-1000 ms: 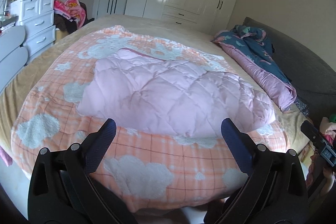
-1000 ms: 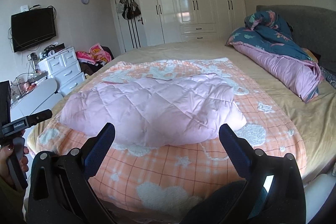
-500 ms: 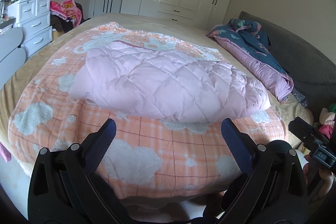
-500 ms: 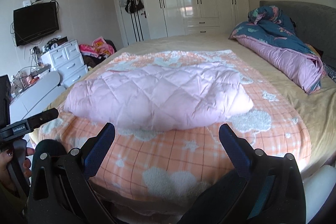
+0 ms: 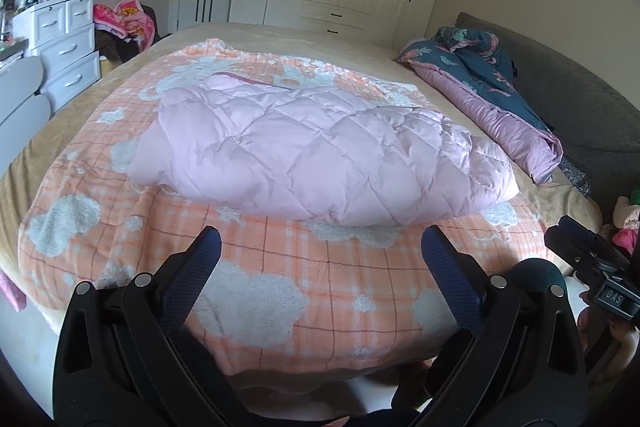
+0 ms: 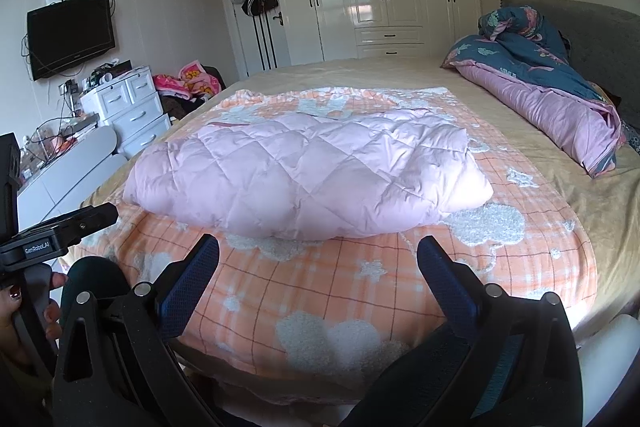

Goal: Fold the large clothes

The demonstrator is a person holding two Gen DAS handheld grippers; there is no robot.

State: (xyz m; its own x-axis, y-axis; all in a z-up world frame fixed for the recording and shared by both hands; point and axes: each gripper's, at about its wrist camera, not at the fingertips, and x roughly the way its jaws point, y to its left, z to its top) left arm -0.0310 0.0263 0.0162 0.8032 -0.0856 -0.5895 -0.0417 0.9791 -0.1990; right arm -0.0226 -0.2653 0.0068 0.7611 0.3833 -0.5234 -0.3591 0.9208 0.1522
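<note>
Quilted pink coat (image 5: pixel 320 151) lies bundled on the orange plaid blanket (image 5: pixel 260 283), its long axis running crosswise to both sets of fingers. Left gripper (image 5: pixel 320 251) and right gripper (image 6: pixel 318 255) each hover short of the coat's near edge, spread wide and holding nothing. Neither looks clearly nearer; both point level across the blanket toward it.

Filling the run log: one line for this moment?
left tongs open, empty | right tongs open, empty | pink jacket folded on blanket
</note>
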